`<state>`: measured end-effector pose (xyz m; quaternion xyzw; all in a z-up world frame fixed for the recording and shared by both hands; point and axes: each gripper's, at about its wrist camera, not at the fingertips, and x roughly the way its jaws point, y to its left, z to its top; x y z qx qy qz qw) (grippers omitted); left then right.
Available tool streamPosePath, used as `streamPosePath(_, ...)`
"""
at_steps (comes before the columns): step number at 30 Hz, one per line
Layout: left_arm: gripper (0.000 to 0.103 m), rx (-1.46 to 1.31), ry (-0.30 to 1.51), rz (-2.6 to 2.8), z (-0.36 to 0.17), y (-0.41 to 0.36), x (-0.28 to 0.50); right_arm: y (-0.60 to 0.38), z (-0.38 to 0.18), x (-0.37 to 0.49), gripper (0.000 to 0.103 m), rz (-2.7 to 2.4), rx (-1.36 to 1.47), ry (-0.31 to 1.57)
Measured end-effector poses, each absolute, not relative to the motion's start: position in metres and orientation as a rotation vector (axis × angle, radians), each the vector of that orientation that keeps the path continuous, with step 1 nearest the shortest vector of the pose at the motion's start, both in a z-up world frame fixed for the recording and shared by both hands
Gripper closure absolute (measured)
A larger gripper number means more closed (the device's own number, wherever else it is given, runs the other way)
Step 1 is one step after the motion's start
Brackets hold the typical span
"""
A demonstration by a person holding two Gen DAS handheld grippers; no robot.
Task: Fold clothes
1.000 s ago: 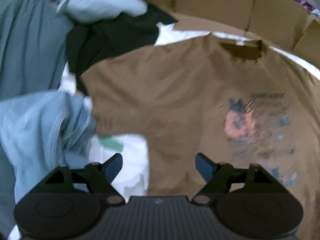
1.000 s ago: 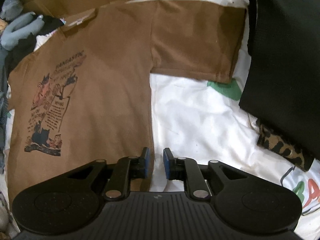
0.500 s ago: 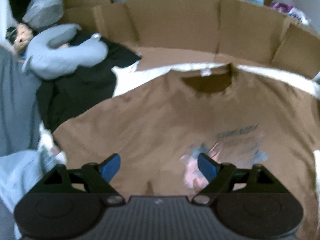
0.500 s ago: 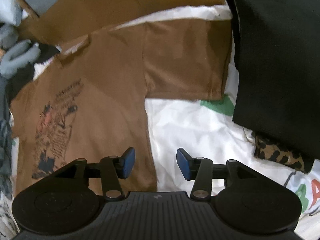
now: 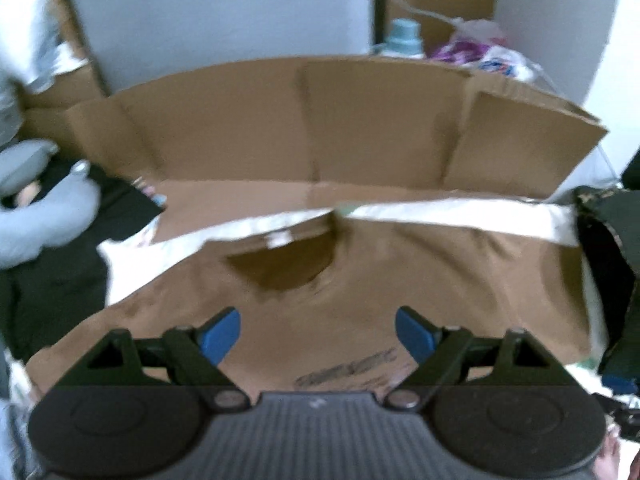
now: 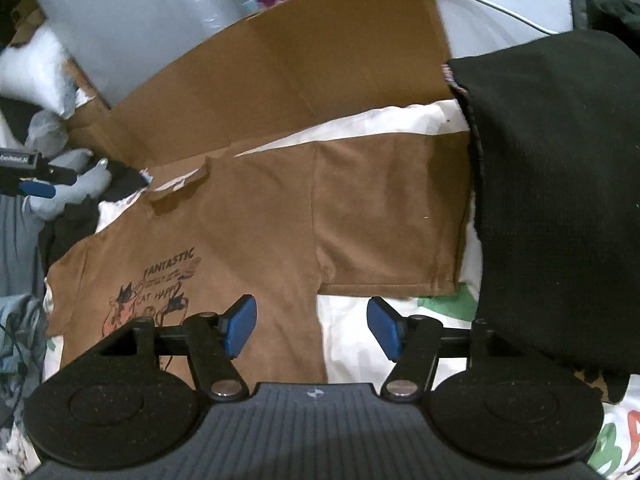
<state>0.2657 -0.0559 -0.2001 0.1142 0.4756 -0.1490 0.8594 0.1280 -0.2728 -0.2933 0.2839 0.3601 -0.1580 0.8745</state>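
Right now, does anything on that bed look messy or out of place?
The brown T-shirt lies flat, but its sleeve end butts against the black cloth, and its other shoulder meets a heap of clothes.

A brown T-shirt [image 6: 256, 240] lies flat, its chest print reading "FANTASTIC" in black capitals, with "CAT HAPPY" in smaller letters below, beside cartoon cats. At nine o'clock in the right wrist view, a small white label [image 6: 16, 158] on a dark device shows blurred lettering, not readable. In the left wrist view the shirt's print is too blurred to read.
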Motion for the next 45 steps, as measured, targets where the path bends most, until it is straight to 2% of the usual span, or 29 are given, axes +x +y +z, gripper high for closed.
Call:
streamPosePath(9, 0.024, 0.267, 1.007, -0.488, -0.235, -0.131, 0.253, -0.296, -0.312, 0.126, 0.037, -0.394, 0.707, 0.741)
streamPosePath(11, 0.030, 0.275, 1.009, -0.525, -0.247, -0.146, 0.248, -0.301, -0.318, 0.125, 0.038, -0.414, 0.735, 0.750)
streamPosePath(13, 0.043, 0.283, 1.017, -0.568, -0.259, -0.159, 0.243, -0.306, -0.324, 0.123, 0.038, -0.433, 0.764, 0.758)
streamPosePath(15, 0.050, 0.302, 1.037, -0.623, -0.274, -0.171, 0.236, -0.311, -0.329, 0.122, 0.041, -0.452, 0.792, 0.766)
streamPosePath(17, 0.057, 0.335, 1.065, -0.704, -0.292, -0.183, 0.228, -0.315, -0.336, 0.121, 0.051, -0.466, 0.825, 0.778)
streamPosePath(19, 0.075, 0.373, 1.066, -0.760, -0.305, -0.190, 0.221, -0.319, -0.342, 0.122, 0.052, -0.476, 0.861, 0.789)
streamPosePath(21, 0.082, 0.387, 1.049, -0.785, -0.317, -0.196, 0.215, -0.322, -0.347, 0.122, 0.052, -0.485, 0.900, 0.783)
streamPosePath(28, 0.082, 0.320, 1.003, -0.891, -0.343, -0.208, 0.200, -0.337, -0.361, 0.121, 0.052, -0.560, 1.076, 0.758)
streamPosePath(31, 0.082, 0.204, 1.036, -0.817, -0.352, -0.197, 0.202, -0.340, -0.364, 0.120, 0.052, -0.608, 1.124, 0.737)
streamPosePath(42, 0.082, 0.103, 1.077, -0.758, -0.363, -0.171, 0.208, -0.348, -0.369, 0.127, 0.052, -0.752, 1.190, 0.730)
streamPosePath(45, 0.082, 0.099, 1.074, -0.759, -0.363, -0.169, 0.208, -0.348, -0.369, 0.131, 0.055, -0.771, 1.184, 0.731)
